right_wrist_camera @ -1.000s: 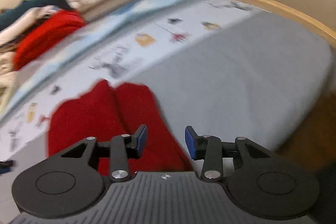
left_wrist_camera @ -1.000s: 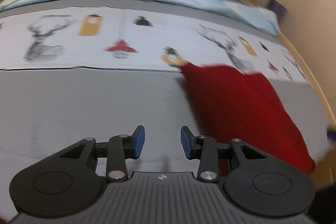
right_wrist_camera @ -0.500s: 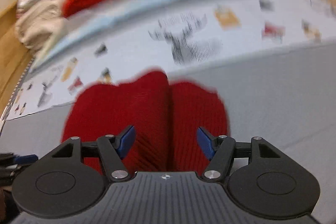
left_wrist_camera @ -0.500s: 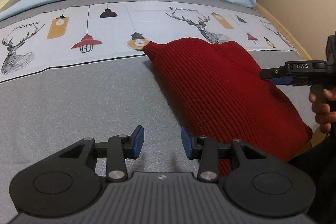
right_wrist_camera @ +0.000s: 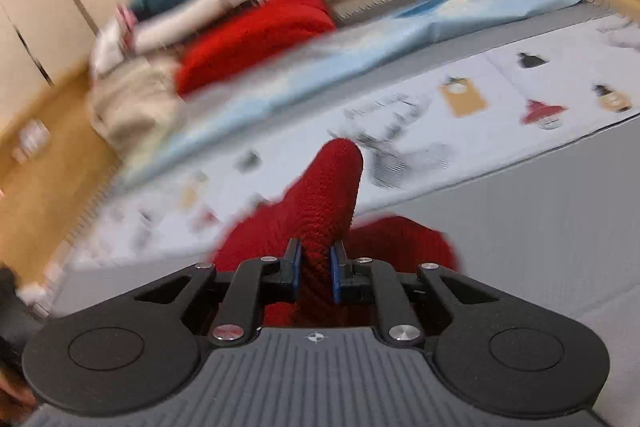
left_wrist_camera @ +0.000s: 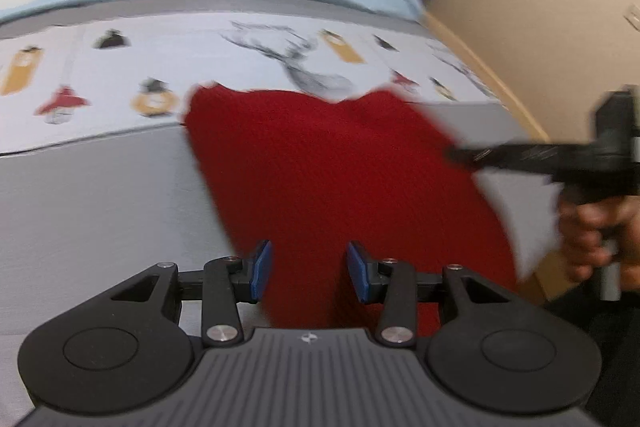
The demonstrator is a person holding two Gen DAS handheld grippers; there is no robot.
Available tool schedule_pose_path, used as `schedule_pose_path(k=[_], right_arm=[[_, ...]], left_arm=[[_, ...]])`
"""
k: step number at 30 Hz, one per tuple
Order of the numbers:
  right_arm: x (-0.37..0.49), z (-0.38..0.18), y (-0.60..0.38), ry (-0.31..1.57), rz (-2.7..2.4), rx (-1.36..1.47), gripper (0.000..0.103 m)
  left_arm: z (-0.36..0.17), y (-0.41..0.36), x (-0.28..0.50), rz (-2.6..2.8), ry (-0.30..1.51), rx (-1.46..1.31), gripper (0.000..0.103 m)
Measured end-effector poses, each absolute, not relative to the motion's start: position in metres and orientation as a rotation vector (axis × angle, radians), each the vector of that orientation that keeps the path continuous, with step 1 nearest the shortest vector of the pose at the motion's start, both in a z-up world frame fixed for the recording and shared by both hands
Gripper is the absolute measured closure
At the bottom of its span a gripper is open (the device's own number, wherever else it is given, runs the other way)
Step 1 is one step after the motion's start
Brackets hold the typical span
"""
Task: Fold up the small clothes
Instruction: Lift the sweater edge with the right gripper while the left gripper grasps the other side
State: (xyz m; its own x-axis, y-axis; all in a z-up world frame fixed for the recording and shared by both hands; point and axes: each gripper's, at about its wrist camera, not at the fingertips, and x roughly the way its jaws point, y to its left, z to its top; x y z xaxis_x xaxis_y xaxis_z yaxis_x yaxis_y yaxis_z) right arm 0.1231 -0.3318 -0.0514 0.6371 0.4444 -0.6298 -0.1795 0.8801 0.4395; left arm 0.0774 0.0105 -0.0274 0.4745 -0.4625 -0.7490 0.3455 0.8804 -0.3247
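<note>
Pinching one edge of the red knit while the other claw lines up beside it.

From the left wrist view, the left claw [left_wrist_camera: 307,275] stands partly open, its blue pads [left_wrist_camera: 261,273] apart and gripping nothing, poised over the near part of the knit [left_wrist_camera: 340,167]. The knit lies flat on the bed [left_wrist_camera: 100,195], reaching from the grey sheet up onto the printed band, so a second hold on it looks like the aim. At the right, a hand [left_wrist_camera: 596,231] carries the right claw [left_wrist_camera: 460,155] to the knit's far edge. From the right wrist view, the right claw [right_wrist_camera: 315,273] has just been closing and now squeezes a raised ridge of the knit [right_wrist_camera: 332,195] between its pads [right_wrist_camera: 296,269], likely to lift that edge for a fold. More clothes [right_wrist_camera: 248,39] are heaped at the far end of the bed [right_wrist_camera: 540,227].
</note>
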Motion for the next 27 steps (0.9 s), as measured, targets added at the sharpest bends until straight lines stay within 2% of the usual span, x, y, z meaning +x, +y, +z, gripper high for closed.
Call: schedule_pose_path(k=[1, 2, 3, 5, 9, 14, 15, 16, 17, 20, 21, 23, 26, 27], right_arm=[[0.126, -0.063, -0.332, 0.874, 0.339, 0.339, 0.089], [0.127, -0.073, -0.33, 0.93, 0.313, 0.309, 0.089], [0.127, -0.078, -0.327, 0.942, 0.306, 0.273, 0.089], [0.125, -0.076, -0.323, 0.918, 0.328, 0.238, 0.089], [0.125, -0.075, -0.317, 0.916, 0.327, 0.226, 0.087], [0.117, -0.061, -0.32, 0.858, 0.353, 0.257, 0.08], [0.116, -0.058, -0.323, 0.852, 0.385, 0.293, 0.072], [0.115, -0.057, -0.326, 0.86, 0.42, 0.332, 0.058], [0.114, -0.059, -0.328, 0.883, 0.447, 0.354, 0.053], [0.114, -0.081, -0.316, 1.037, 0.405, 0.202, 0.05], [0.114, -0.087, -0.314, 1.073, 0.386, 0.165, 0.04], [0.116, -0.085, -0.319, 1.069, 0.375, 0.208, 0.037], [0.121, -0.084, -0.329, 1.066, 0.351, 0.305, 0.034], [0.122, -0.087, -0.332, 1.082, 0.339, 0.325, 0.03]], left_arm=[[-0.03, 0.003, 0.076, -0.524, 0.964, -0.122, 0.057], [-0.032, -0.004, 0.073, -0.542, 0.965, -0.094, 0.052], [-0.034, -0.011, 0.069, -0.551, 0.956, -0.041, 0.046], [-0.043, -0.026, 0.064, -0.564, 0.977, 0.106, 0.041], [-0.05, -0.033, 0.054, -0.564, 0.962, 0.207, 0.039], [-0.055, -0.036, 0.048, -0.558, 0.97, 0.249, 0.038], [-0.057, -0.037, 0.047, -0.563, 0.977, 0.267, 0.034], [-0.058, -0.036, 0.045, -0.571, 0.988, 0.28, 0.032], [-0.061, -0.035, 0.041, -0.579, 1.0, 0.294, 0.03], [-0.072, -0.029, 0.041, -0.622, 1.112, 0.258, 0.028], [-0.072, -0.026, 0.044, -0.628, 1.139, 0.222, 0.028], [-0.065, -0.016, 0.052, -0.615, 1.132, 0.147, 0.026], [-0.051, 0.012, 0.071, -0.551, 1.085, -0.074, 0.015], [-0.049, 0.024, 0.08, -0.507, 1.071, -0.17, 0.014]])
